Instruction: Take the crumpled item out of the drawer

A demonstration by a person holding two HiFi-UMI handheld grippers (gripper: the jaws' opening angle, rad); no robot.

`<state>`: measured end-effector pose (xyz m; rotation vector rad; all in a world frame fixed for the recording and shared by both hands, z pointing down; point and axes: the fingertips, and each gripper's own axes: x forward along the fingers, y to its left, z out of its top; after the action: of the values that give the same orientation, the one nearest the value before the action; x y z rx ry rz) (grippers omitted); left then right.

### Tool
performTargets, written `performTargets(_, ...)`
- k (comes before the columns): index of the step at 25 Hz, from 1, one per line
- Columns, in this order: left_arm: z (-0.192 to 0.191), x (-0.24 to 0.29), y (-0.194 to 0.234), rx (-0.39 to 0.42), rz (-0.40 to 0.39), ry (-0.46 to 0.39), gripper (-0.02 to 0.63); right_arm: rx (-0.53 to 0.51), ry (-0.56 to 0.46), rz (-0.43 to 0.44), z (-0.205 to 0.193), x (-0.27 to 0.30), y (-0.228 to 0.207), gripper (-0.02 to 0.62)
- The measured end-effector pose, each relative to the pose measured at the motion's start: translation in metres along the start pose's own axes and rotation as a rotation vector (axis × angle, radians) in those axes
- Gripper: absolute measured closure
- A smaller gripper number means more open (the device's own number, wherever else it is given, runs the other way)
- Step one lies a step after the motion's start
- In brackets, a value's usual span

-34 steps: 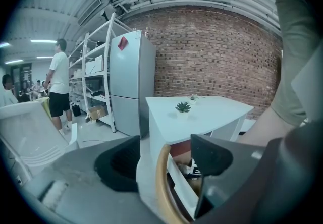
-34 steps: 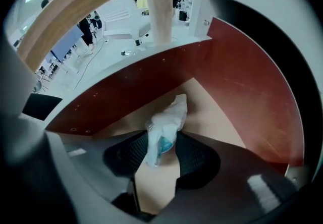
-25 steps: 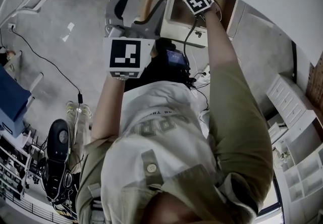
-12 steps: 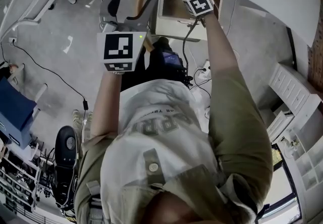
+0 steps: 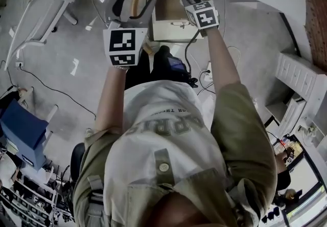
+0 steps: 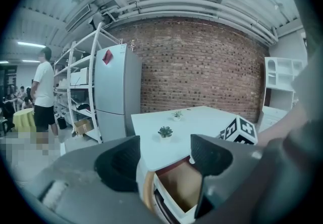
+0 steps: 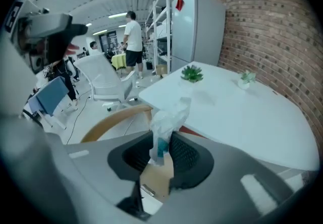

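White crumpled item [image 7: 169, 117] is pinched in your right tool [image 7: 162, 147], over the open drawer [image 5: 176, 30] at the counter's [image 7: 242, 112] edge. Your left tool [image 6: 164, 160] gapes empty.

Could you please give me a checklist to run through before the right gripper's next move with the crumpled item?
1. Right gripper shut on the crumpled item: ok, the pads pinch its lower end.
2. Item out of the drawer: ok, it is held up by the white table edge.
3. Left gripper open and empty: ok.
4. Bare table space nearby for a set-down: ok; the small plants stand farther off.
5. Drawer shut: not ok, it stands open.
6. Drawer otherwise empty: cannot tell.
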<state>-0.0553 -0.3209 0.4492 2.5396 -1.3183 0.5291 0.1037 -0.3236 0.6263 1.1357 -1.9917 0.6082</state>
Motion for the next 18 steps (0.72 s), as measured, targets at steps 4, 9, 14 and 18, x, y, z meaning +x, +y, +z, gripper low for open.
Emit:
performTargets(4, 0.019, 0.004, -0.010, 0.007, -0.025, -0.026, 0.279, 0.050, -0.170, -0.057, 0.034, -0.059, -0.003, 0.497)
performTargets(9, 0.047, 0.009, -0.028, -0.024, -0.077, -0.081, 0.279, 0.122, -0.336, -0.159, 0.060, -0.129, -0.008, 0.497)
performTargets(14, 0.070, 0.011, -0.044, 0.020, -0.103, -0.125, 0.296, 0.173, -0.453, -0.265, 0.073, -0.184, -0.014, 0.497)
performTargets(18, 0.081, 0.007, -0.052, 0.050, -0.111, -0.157, 0.347, 0.181, -0.541, -0.367, 0.081, -0.224, -0.018, 0.497)
